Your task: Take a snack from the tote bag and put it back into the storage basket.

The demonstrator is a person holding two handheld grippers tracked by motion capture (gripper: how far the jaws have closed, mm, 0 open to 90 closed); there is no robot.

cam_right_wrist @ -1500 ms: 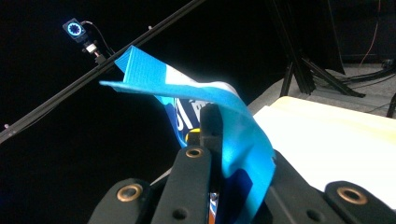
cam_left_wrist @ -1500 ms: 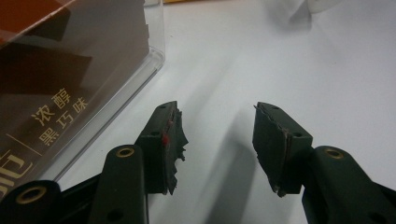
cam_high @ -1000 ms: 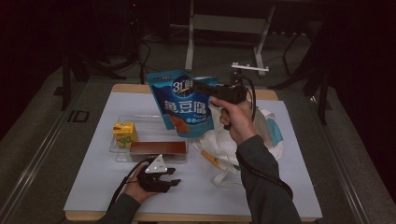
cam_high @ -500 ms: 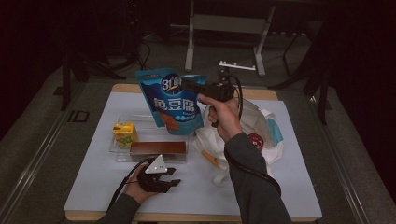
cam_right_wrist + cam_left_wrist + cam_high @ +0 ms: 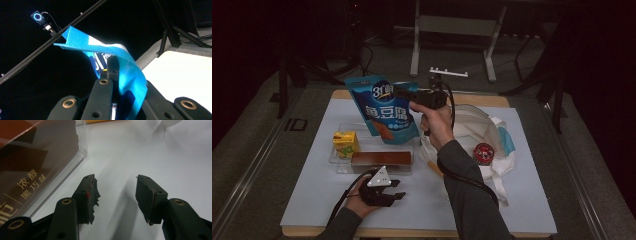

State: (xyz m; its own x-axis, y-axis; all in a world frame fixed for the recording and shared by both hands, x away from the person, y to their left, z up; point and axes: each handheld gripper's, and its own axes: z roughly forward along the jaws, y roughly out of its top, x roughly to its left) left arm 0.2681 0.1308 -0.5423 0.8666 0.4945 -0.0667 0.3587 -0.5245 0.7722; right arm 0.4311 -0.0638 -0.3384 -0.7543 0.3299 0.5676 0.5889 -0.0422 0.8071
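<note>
1. The right gripper (image 5: 404, 93) is pinching the top of the blue snack bag (image 5: 387, 110), dangling it over the clear tray (image 5: 339, 162).
2. The left gripper (image 5: 398, 196) is sitting half open, gripping nothing, just in front of that tray.

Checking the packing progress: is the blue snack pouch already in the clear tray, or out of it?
Out: the blue snack pouch hangs above the clear tray, clamped at its top by the right hand-held gripper.

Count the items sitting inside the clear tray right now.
2: a yellow carton at the clear tray's left end, a brown box along its front. The blue pouch may hide more.
</note>
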